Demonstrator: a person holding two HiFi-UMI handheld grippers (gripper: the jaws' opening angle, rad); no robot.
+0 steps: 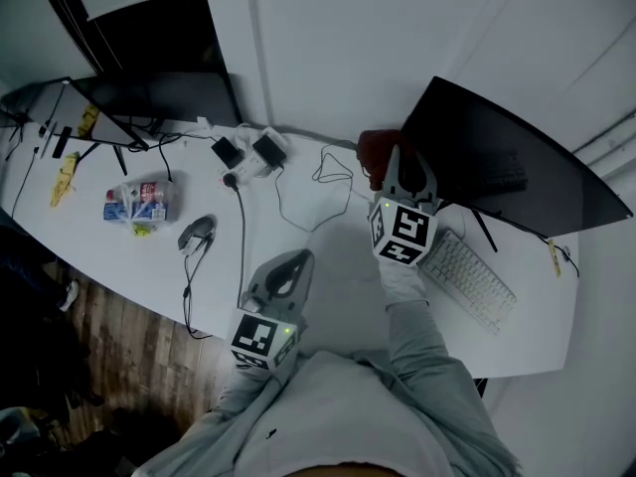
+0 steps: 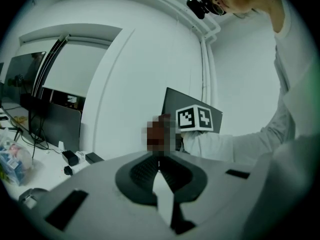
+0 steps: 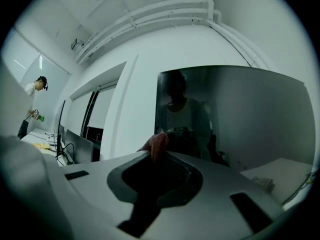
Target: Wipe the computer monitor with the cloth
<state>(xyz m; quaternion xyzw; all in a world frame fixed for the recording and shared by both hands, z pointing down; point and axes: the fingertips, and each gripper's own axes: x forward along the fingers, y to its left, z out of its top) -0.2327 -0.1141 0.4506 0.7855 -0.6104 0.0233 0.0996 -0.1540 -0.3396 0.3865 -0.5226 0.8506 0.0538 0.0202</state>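
Right gripper (image 1: 401,170) clamped on the red cloth (image 1: 375,151) at the monitor (image 1: 502,162) 9 o'clock edge; left gripper (image 1: 293,262) closed, empty, above the worktop (image 1: 119,256).

The desk (image 1: 338,266) is looked down on steeply from head height, and nearly its whole top is taken in. The left gripper view is taken from low over the desk, along the left gripper (image 1: 298,259), and is faced across it toward the wall (image 2: 130,84). The right gripper view is held close to the monitor (image 3: 235,114) and faced at its screen. The monitor is shared by all three views, the cloth (image 3: 158,145) by the head and right gripper views.
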